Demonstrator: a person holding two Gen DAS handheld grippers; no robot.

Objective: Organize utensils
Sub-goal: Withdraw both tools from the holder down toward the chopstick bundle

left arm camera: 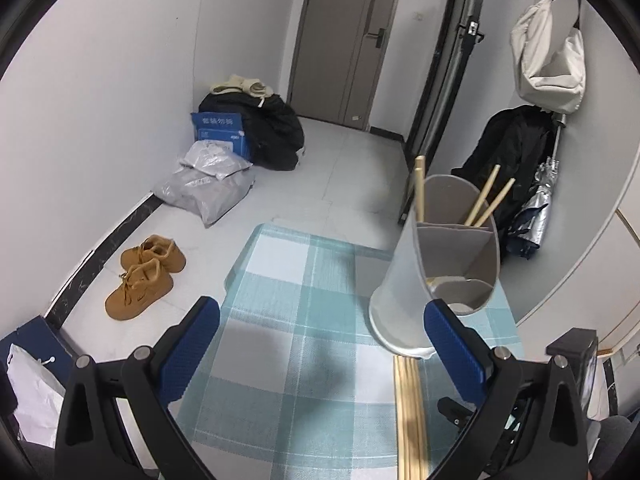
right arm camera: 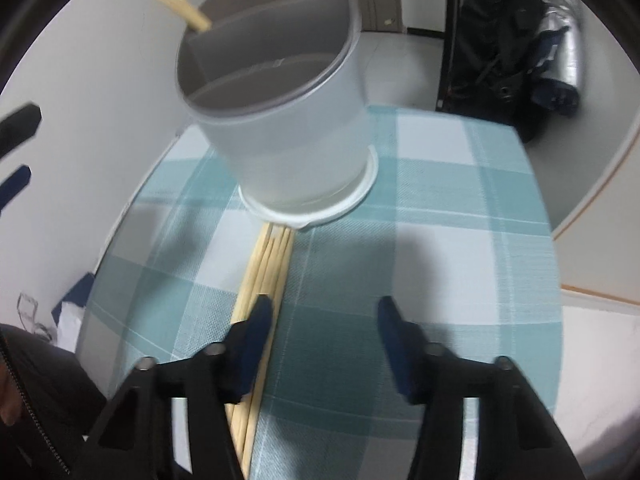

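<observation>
A white round utensil holder (left arm camera: 404, 276) with grey dividers stands on the checked tablecloth (left arm camera: 304, 344); it also shows in the right wrist view (right arm camera: 292, 140). Wooden chopsticks (left arm camera: 486, 200) stand in its far compartments. A bundle of loose chopsticks (left arm camera: 410, 416) lies on the cloth in front of the holder, also in the right wrist view (right arm camera: 266, 264). My left gripper (left arm camera: 322, 332) is open and empty, its right finger close to the holder's base. My right gripper (right arm camera: 324, 320) is open and empty above the cloth, its left finger over the loose chopsticks.
The table ends just beyond the holder. On the floor lie brown shoes (left arm camera: 144, 276), grey parcels (left arm camera: 208, 188), a blue box (left arm camera: 220, 130) and dark bags (left arm camera: 272, 128). A folded umbrella (left arm camera: 536, 208) and coats (left arm camera: 508, 148) lean at the right wall.
</observation>
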